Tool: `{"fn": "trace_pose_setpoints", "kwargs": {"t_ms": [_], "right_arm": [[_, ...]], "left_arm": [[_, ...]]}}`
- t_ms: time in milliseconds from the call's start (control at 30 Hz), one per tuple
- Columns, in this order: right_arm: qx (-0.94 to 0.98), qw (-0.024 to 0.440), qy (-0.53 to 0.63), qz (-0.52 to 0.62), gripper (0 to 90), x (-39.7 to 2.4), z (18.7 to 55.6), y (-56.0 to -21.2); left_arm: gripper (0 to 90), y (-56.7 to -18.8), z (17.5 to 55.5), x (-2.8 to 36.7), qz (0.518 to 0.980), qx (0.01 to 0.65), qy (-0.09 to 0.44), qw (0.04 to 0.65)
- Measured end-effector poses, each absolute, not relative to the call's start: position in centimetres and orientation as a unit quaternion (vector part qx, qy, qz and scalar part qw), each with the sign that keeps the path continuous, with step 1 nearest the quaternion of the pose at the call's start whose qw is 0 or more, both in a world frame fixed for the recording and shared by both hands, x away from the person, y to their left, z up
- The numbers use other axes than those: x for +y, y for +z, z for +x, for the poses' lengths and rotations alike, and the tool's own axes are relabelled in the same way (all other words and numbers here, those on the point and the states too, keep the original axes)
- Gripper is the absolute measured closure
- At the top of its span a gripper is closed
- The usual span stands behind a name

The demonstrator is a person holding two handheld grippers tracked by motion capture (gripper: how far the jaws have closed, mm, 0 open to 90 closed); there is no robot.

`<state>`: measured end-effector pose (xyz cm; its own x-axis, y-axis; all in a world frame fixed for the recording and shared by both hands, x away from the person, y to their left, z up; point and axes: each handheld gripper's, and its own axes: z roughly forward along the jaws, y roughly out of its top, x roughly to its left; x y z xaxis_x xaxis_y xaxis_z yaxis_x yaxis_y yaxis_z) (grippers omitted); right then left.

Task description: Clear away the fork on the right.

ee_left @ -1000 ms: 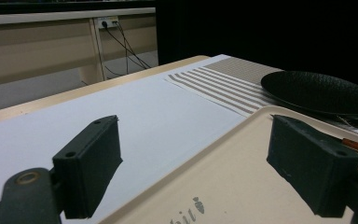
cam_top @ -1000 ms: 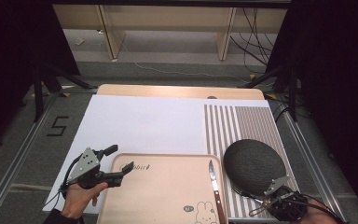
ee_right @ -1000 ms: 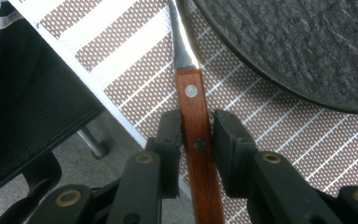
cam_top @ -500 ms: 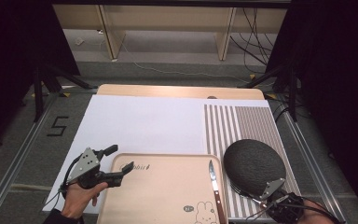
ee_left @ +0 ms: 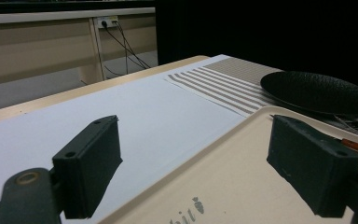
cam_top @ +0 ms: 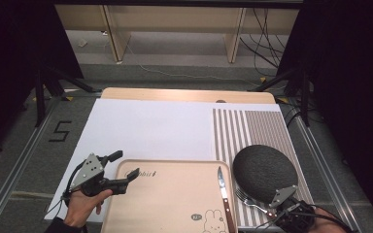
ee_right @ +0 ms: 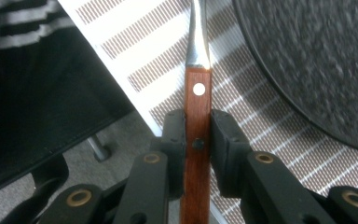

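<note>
Right gripper view looks straight down the fork [ee_right: 196, 140]: its wooden handle runs up between the two black jaws, which are nearly closed and pressed flat on either side of it, just below the white rivet. Beyond the jaws the steel neck carries on toward the plate [ee_right: 317, 60], so the fork's long axis lines up with the gripper's own. The jaws have just been closing, with the handle between them.

From the high view, the right gripper [cam_top: 277, 206] sits at the near right corner of the table, on the striped mat [cam_top: 252, 128], and the fork's tines [cam_top: 245, 196] lie beside the plate's near rim [cam_top: 260, 191], on its tray side. The fork slants from that corner up toward the tray [cam_top: 170, 204], where a knife [cam_top: 223, 187] already lies along the right edge, its blade pointing away from the person. The right hand is plainly the nearer one and has the grip; I judge that the coming move hinges on carrying the fork leftward over the tray's right edge.

The left gripper [cam_top: 121, 171] rests at the tray's far left corner, jaws wide apart and straddling the rim, one over the white sheet [ee_left: 121, 107], one over the tray, pressing on nothing.
</note>
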<state>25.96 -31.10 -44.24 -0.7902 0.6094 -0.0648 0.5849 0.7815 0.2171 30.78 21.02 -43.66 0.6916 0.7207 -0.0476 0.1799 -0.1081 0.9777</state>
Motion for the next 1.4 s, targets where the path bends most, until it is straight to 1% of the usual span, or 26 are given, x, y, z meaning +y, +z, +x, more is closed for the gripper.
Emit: {"fn": "trace_pose_setpoints", "kwargs": {"t_ms": [300, 733, 833, 1033, 1233, 1267, 1400], "right_arm": [[0.933, 0.056, 0.150, 0.323, 77.0, -30.2, 26.3, -43.4], [0.914, 0.061, 0.209, 0.342, 77.0, -29.5, 26.9, -43.2], [0.908, 0.053, 0.222, 0.351, 77.0, -29.2, 27.0, -43.0], [0.888, 0.059, 0.268, 0.368, 77.0, -28.6, 27.6, -42.7], [0.872, 0.050, 0.300, 0.384, 77.0, -27.6, 28.2, -42.5], [0.869, 0.043, 0.298, 0.393, 77.0, -27.4, 28.1, -42.4], [0.862, 0.041, 0.316, 0.394, 77.0, -26.8, 28.6, -42.4]], "left_arm": [[16.3, -43.7, 30.8, 21.0, 0.708, 0.319, 0.230, 0.587], [16.3, -43.6, 30.7, 21.1, 0.709, 0.318, 0.231, 0.586], [16.3, -43.7, 30.8, 21.1, 0.708, 0.321, 0.230, 0.585], [16.3, -43.7, 30.8, 21.0, 0.709, 0.322, 0.231, 0.583], [16.3, -43.7, 30.9, 21.1, 0.707, 0.324, 0.231, 0.584], [16.3, -43.7, 30.9, 21.1, 0.707, 0.324, 0.232, 0.584], [16.2, -43.7, 30.8, 21.1, 0.706, 0.324, 0.232, 0.585]]}}
